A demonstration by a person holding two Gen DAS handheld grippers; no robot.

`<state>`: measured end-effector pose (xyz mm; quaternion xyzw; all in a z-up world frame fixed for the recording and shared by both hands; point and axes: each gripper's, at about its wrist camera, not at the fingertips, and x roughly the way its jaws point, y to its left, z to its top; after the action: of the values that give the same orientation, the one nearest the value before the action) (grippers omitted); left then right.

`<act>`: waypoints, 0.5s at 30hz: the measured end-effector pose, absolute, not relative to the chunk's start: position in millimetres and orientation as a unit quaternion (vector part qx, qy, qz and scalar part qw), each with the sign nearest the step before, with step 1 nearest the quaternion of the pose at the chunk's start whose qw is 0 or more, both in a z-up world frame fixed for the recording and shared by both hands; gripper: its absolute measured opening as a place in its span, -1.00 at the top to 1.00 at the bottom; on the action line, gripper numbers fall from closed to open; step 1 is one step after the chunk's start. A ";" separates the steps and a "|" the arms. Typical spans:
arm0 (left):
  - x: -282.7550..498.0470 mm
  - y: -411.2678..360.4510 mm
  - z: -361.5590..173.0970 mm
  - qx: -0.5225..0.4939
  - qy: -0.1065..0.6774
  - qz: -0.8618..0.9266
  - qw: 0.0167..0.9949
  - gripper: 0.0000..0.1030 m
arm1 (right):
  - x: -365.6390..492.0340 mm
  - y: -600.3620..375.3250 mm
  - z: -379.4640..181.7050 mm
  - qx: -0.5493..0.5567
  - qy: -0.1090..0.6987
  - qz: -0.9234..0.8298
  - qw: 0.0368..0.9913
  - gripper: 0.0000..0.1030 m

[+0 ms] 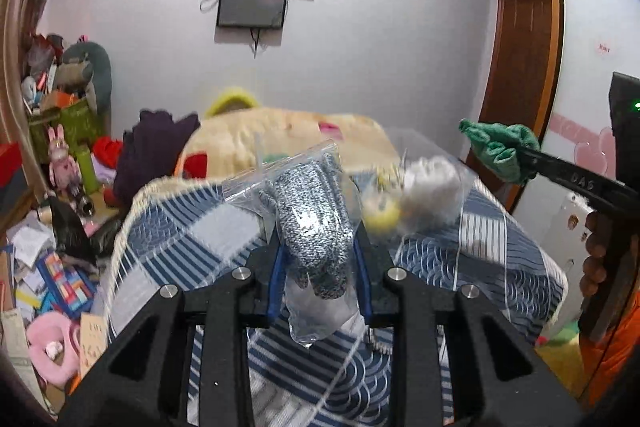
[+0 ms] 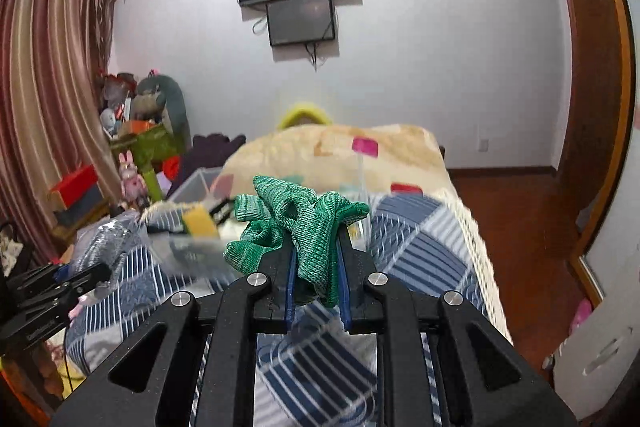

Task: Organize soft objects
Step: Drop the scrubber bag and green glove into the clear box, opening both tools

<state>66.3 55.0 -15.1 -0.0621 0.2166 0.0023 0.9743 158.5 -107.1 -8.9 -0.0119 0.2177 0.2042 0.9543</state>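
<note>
Our left gripper pinches a clear bag of speckled grey gloves above the blue striped bedspread. Our right gripper clamps green knit gloves. A blurred white and yellow bundle, maybe bagged, sits just beside the grey gloves.

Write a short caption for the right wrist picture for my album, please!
Right tool pinches a green knitted glove above the blue striped bed quilt.

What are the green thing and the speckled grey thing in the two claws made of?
Green knitted glove: looks like yarn, matte, ribbed stitches visible. Speckled grey-and-white knitted glove: seemingly similar knit, sealed in a clear plastic bag that looks glossy and crinkled.
</note>
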 end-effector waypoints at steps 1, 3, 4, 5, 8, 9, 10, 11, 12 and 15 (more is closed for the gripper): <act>68.2 55.2 -10.4 -0.060 0.211 0.002 0.976 0.43 | 161.4 -104.6 -6.4 -0.012 0.214 0.205 0.955 0.71; 74.8 55.0 -1.9 -0.053 0.202 0.003 0.978 0.43 | 168.9 -97.0 -1.2 -0.013 0.209 0.207 0.956 0.71; 78.4 54.8 1.8 -0.049 0.199 0.004 0.979 0.43 | 171.5 -93.6 0.6 -0.013 0.207 0.208 0.956 0.71; 82.7 55.1 5.1 -0.048 0.196 0.005 0.979 0.42 | 174.3 -89.4 2.4 -0.013 0.205 0.209 0.956 0.71; 96.3 56.7 11.3 -0.053 0.195 -0.002 0.979 0.43 | 185.9 -76.2 4.2 -0.019 0.206 0.213 0.955 0.71; 101.4 57.7 12.4 -0.055 0.195 -0.004 0.979 0.43 | 190.4 -70.8 3.3 -0.023 0.209 0.214 0.954 0.71; 106.4 58.0 13.3 -0.056 0.194 -0.007 0.979 0.43 | 193.5 -66.5 2.4 -0.026 0.211 0.215 0.953 0.71; 112.3 58.6 14.0 -0.057 0.196 -0.010 0.979 0.43 | 197.3 -62.2 1.4 -0.030 0.214 0.216 0.952 0.71; 117.9 59.1 13.8 -0.057 0.198 -0.011 0.978 0.43 | 201.2 -56.8 -1.2 -0.035 0.219 0.217 0.951 0.71; 135.7 59.1 10.8 -0.060 0.215 -0.018 0.975 0.43 | 212.9 -44.9 -10.8 -0.050 0.237 0.216 0.946 0.71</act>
<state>135.7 59.1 10.8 -0.0605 0.2150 -0.0180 0.9746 212.9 -44.9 -10.8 -0.0502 0.2365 0.2163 0.9459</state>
